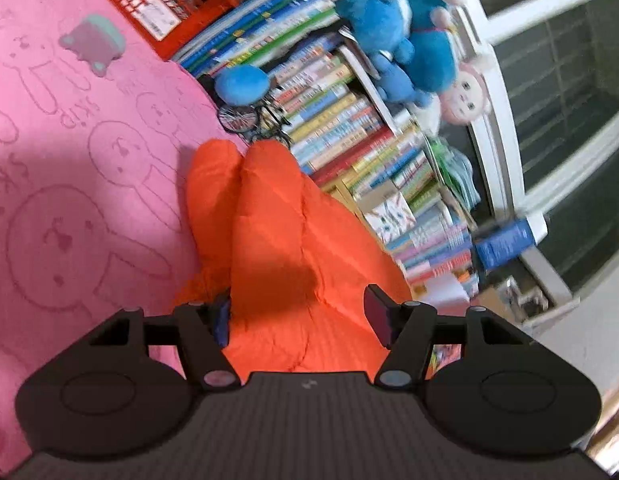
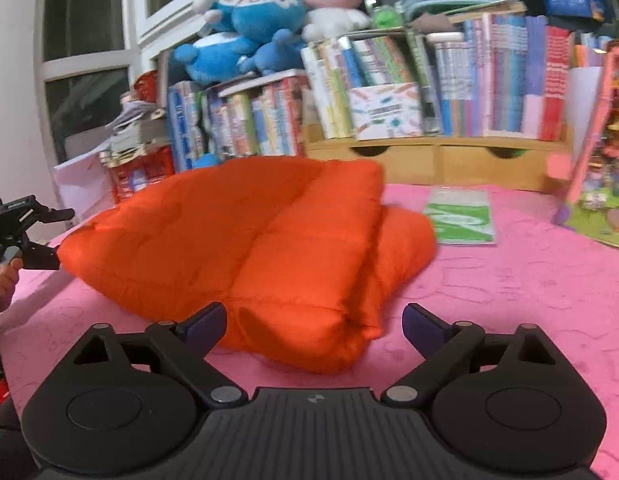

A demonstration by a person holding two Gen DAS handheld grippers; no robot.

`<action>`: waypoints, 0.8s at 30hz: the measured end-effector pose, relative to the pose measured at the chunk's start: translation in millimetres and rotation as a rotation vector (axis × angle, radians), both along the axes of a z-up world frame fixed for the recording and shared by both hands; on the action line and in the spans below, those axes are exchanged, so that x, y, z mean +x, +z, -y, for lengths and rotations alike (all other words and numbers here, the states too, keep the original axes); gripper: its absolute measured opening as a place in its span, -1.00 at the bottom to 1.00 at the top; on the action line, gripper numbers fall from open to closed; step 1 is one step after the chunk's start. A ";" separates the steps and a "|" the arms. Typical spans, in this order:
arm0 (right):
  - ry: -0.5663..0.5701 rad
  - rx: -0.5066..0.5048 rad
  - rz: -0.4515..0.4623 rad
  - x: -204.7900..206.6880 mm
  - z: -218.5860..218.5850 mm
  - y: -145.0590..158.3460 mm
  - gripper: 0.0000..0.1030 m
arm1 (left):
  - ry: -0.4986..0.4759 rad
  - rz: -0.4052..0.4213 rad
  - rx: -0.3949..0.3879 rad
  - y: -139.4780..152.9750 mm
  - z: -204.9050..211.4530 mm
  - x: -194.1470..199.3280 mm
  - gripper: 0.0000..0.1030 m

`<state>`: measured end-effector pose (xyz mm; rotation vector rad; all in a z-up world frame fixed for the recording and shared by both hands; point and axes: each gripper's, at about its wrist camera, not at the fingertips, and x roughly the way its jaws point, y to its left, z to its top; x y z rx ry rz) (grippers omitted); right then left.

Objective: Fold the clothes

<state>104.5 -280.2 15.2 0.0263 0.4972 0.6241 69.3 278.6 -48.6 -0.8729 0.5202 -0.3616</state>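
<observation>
Orange quilted fabric fills the middle of both views: a puffy orange jacket [image 2: 245, 248] lies folded in a thick bundle on the pink blanket [image 2: 529, 288], its nearest corner reaching toward the right gripper [image 2: 313, 324]. That gripper's jaws stand spread wide, one finger on each side of the bundle's near corner, with pink blanket showing between the pads and the cloth, so nothing is pinched. From the other side, the left gripper [image 1: 301, 316] sits low over the jacket's edge, and orange fabric runs up between its two fingers. Its jaws are partly apart; the left pad [image 1: 221, 320] lies right against the cloth while the right pad [image 1: 379, 314] stands clear above it, so no firm pinch shows. In the right wrist view the left gripper and the hand [image 2: 3, 276] holding it appear at the far left border, just beside the jacket's outer corner. Behind the jacket stand rows of books [image 2: 489, 80] with blue plush toys [image 2: 245, 36] on top, and a green-and-white packet [image 2: 461, 220] lies flat on the blanket near the jacket's right side.
</observation>
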 end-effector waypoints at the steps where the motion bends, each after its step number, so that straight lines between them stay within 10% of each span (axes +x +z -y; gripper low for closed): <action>1: 0.022 0.002 0.005 0.6 -4.5 -0.1 0.85 | -0.012 0.004 0.019 1.9 1.4 -4.2 0.21; 5: 0.079 -0.030 0.027 6.1 -23.1 1.1 0.76 | 0.050 -0.006 0.149 12.5 4.0 -18.5 0.21; 8: 0.063 -0.038 0.012 7.6 -21.6 -0.5 0.31 | 0.174 -0.014 0.279 26.0 3.9 -27.4 0.21; 12: 0.039 0.033 -0.038 5.6 -0.7 -3.1 -0.09 | 0.330 0.044 0.603 57.2 37.4 -28.8 0.21; 18: -0.072 -0.085 0.069 -8.5 -13.4 17.2 0.20 | 0.263 0.207 0.971 74.0 139.0 -6.5 0.45; 24: -0.178 -0.126 0.372 1.8 -85.3 42.9 0.75 | 0.166 0.224 1.126 54.4 226.5 34.8 0.49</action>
